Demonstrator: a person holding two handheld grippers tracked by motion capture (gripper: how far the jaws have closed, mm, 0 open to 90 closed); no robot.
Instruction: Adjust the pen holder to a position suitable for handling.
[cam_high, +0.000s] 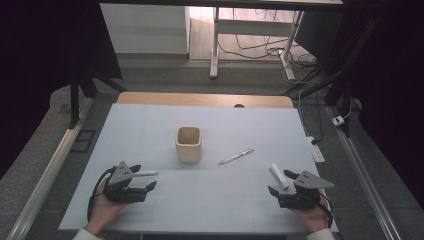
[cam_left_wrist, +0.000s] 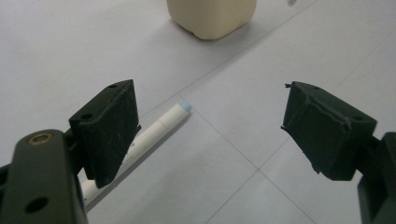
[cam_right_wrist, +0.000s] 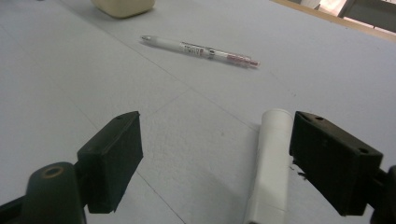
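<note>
Looking down from the high view, I have the left gripper (cam_high: 142, 181) near the front left corner of the table (cam_high: 150, 125) and the right gripper (cam_high: 281, 186) near the front right corner, each with a white marker beside it. Both sets of jaws stand spread wide and pinch nothing.

On my left, the slim white marker (cam_left_wrist: 154, 133) lies just beyond the gripper, its long axis running roughly parallel to the front edge, tip pointing toward the table's middle. In the left gripper view it slants under the left jaw rather than sitting between the two, so I judge that hand must shift sideways toward the marker and turn until the jaws straddle the barrel.

On my right, the thicker white marker (cam_right_wrist: 271, 163) lies with its long axis running roughly front to back, its near end beside the right gripper. In the right gripper view it hugs the inner face of the right jaw; whether it touches I cannot tell. That gap is the nearer one to a grasp, needing only a small sideways nudge.

A beige cup (cam_high: 188, 144) stands upright at the table's middle, and a pen (cam_right_wrist: 201, 50) lies between it and the right edge, well apart from both grippers. Both hands rest low, palms up under the grippers, jaws pointing inward and forward.
</note>
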